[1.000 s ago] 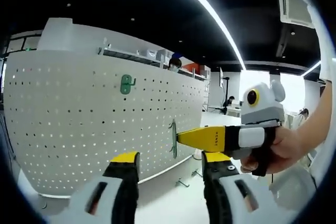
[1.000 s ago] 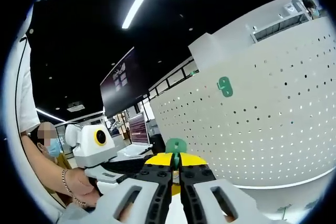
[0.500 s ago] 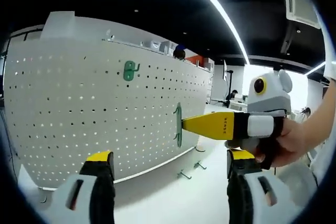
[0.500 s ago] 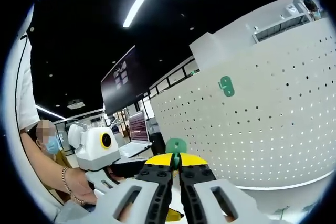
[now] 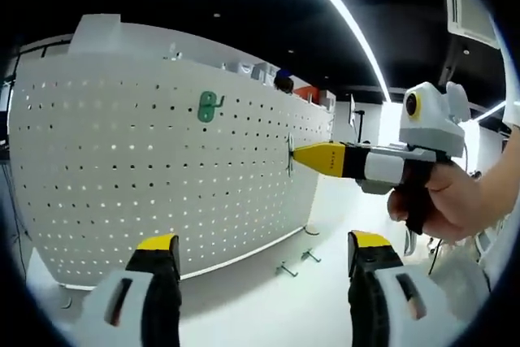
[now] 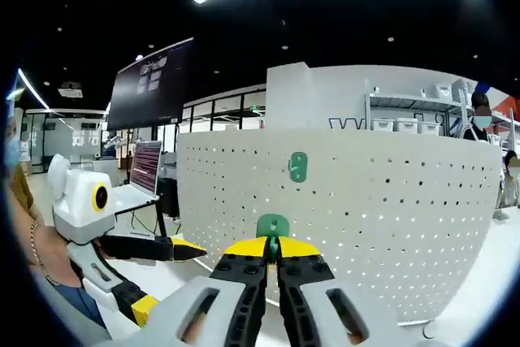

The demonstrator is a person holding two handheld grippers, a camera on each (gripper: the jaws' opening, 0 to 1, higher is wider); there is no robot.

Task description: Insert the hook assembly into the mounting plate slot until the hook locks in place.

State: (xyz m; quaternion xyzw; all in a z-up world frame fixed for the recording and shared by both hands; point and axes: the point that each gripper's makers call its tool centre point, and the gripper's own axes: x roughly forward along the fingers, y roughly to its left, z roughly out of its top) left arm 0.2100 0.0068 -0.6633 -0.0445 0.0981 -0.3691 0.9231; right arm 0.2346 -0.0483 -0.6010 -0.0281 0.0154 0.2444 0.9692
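Green hook [image 6: 273, 227] clamped in right claw [image 6: 272, 259], tip right at the white pegboard [image 5: 162, 176] face, below-right of a mounted green hook [image 5: 210, 106]. Left claw [image 5: 264, 251] spread wide, holding nothing, near pegboard.

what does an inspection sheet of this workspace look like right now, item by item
surface: white table under the board, mostly bare.
job's things: white pegboard stands upright; one green hook already mounted on it; a second green hook sits pinched in the right hand-held gripper, close to the board face.
clutter: small metal hooks lie loose on the table by the board's foot.
grippers: right hand-held gripper shut on the second green hook; left hand-held gripper open and holding nothing.
cables: nothing seen.
surroundings: dark ceiling with a light strip, a wall screen, shelving with bins.
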